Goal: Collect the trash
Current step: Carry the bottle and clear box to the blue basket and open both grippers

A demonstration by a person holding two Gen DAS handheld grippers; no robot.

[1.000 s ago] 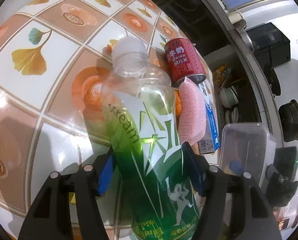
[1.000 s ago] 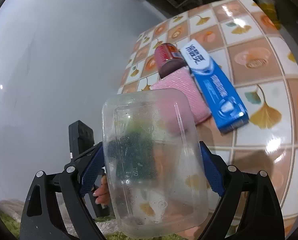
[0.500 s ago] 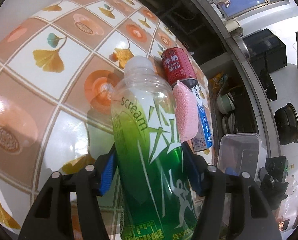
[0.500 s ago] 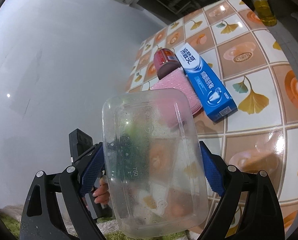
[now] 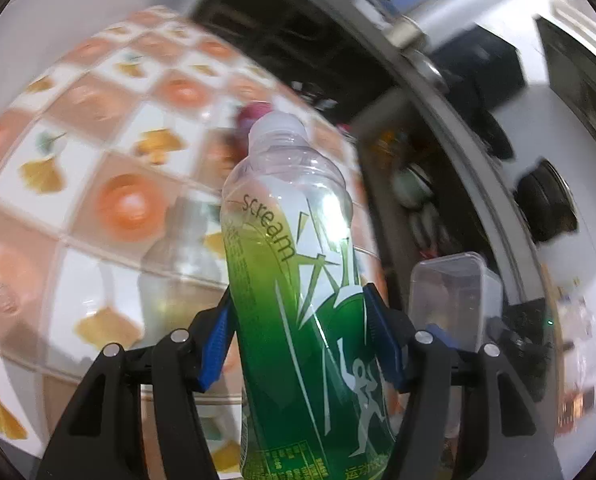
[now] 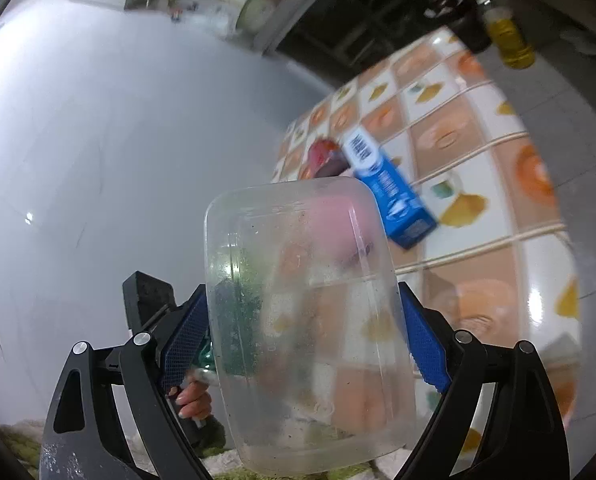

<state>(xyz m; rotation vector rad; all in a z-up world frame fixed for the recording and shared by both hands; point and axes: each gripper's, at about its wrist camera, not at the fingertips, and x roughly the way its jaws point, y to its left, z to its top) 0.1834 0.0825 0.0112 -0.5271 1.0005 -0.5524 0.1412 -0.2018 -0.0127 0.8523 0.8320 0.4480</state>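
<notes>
My left tongs (image 5: pixel 302 344) clamp the green bottle (image 5: pixel 294 280); right tongs (image 6: pixel 304 340) grip the clear container (image 6: pixel 306 320), both lifted off the worktop (image 6: pixel 478 184) edge.

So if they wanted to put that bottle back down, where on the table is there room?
Plenty of bare tablecloth to the left of the green bottle in the left view, out to the table's edge. In the right view, open tiles lie right of the blue box. It is crowded where the red can, a pink pad and the box bunch together.
</notes>
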